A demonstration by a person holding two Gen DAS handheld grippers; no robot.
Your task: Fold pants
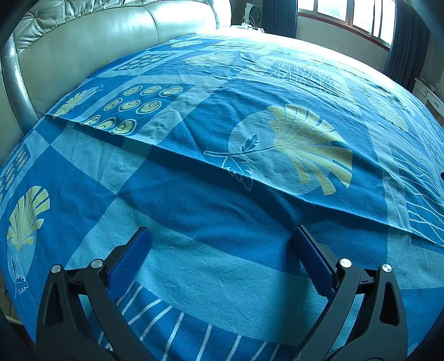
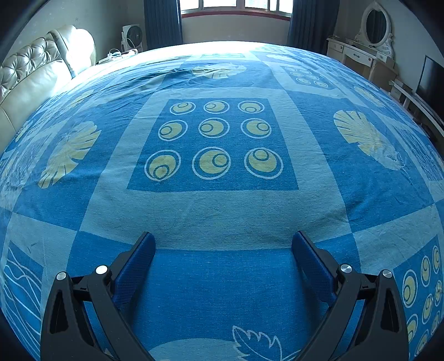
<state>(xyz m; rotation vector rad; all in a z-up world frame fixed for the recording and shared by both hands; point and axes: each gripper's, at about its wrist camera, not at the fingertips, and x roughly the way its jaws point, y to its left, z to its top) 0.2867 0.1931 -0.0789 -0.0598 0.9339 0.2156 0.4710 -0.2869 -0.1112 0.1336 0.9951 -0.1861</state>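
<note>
Above the patterned bedsheet (image 2: 222, 211), left tongs (image 1: 220, 236) and right tongs (image 2: 223, 240) gape empty.

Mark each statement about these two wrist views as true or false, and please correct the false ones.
1. Both grippers are open and hold nothing. True: the left gripper and the right gripper each show spread fingers with only cloth between them.
2. A pair of pants lies flat between the right gripper's fingers. False: no pants show in either view, only the blue patterned bedsheet.
3. In the left wrist view, a folded-over edge of the sheet runs across the bed. True.
4. The headboard is dark wood. False: it is pale padded leather.
5. A white fan stands near the window. True.
6. The curtains are red. False: they are dark blue.
</note>
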